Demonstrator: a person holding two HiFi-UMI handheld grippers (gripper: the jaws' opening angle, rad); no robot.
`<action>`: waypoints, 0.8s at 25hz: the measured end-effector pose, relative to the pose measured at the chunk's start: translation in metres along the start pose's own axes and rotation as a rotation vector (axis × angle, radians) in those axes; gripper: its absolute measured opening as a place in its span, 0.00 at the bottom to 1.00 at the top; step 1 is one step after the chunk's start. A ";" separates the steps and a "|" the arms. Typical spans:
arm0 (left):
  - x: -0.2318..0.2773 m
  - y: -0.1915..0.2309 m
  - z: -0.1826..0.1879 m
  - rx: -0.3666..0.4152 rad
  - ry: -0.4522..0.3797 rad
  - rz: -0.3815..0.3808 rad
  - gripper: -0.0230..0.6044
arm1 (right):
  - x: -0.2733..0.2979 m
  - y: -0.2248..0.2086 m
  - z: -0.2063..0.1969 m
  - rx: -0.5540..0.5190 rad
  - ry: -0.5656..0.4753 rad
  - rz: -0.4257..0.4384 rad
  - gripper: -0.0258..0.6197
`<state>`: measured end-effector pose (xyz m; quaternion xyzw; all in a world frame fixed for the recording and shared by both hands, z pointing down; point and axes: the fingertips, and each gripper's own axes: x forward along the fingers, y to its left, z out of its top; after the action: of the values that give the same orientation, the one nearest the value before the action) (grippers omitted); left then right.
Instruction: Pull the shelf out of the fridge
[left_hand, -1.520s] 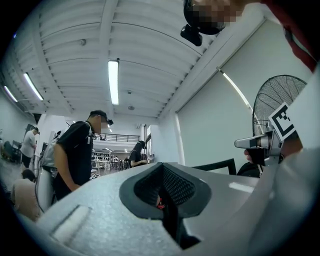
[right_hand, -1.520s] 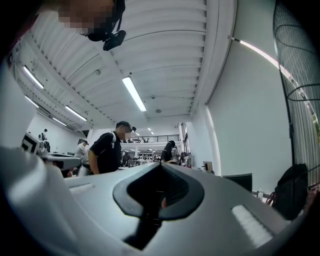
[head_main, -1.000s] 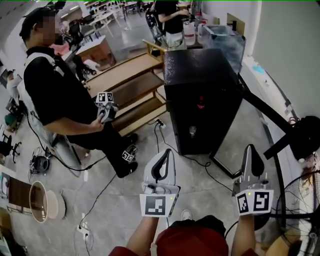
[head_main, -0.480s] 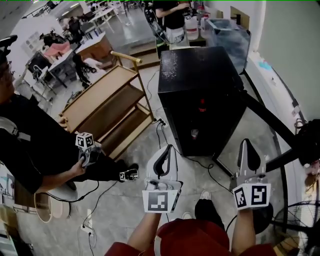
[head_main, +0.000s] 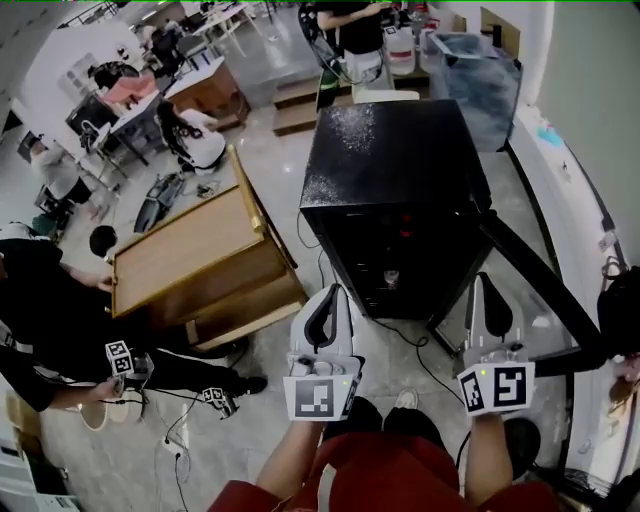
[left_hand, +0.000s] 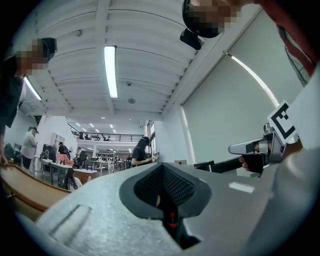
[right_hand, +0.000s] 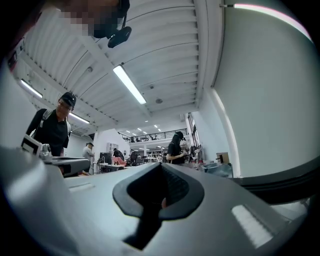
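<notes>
A black fridge (head_main: 400, 190) stands on the floor ahead of me. Its door (head_main: 545, 290) is swung open to the right. In the dark inside I make out a bottle (head_main: 392, 278) and a red spot above it; the shelf itself is not clear to see. My left gripper (head_main: 333, 292) is shut and empty, held just short of the fridge's lower front. My right gripper (head_main: 483, 282) is also shut and empty, beside the open door. The left gripper view shows closed jaws (left_hand: 162, 167) aimed across the room, and the right gripper view shows the same (right_hand: 161, 167).
A wooden cart (head_main: 200, 260) stands left of the fridge. Black cables (head_main: 405, 338) trail over the floor below the fridge. A person (head_main: 60, 330) at the lower left holds another pair of grippers. A clear bin (head_main: 470, 60) and a person (head_main: 350, 30) are behind the fridge.
I have come closer to the fridge, and both grippers have advanced toward its front. The person on the left has slid toward the view's lower left edge.
</notes>
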<state>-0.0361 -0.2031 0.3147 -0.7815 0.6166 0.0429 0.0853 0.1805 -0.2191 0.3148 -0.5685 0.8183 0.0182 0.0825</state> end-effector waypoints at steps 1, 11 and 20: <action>0.002 0.002 -0.003 -0.003 0.002 0.010 0.03 | 0.004 -0.001 -0.004 0.004 0.008 0.007 0.04; 0.037 0.024 -0.034 -0.014 0.021 0.014 0.03 | 0.057 0.008 -0.031 0.009 0.057 0.044 0.04; 0.050 0.044 -0.057 -0.011 0.005 0.002 0.03 | 0.092 0.017 -0.084 0.002 0.134 0.030 0.04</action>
<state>-0.0693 -0.2715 0.3590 -0.7815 0.6172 0.0444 0.0796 0.1237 -0.3083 0.3826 -0.5560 0.8305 -0.0196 0.0276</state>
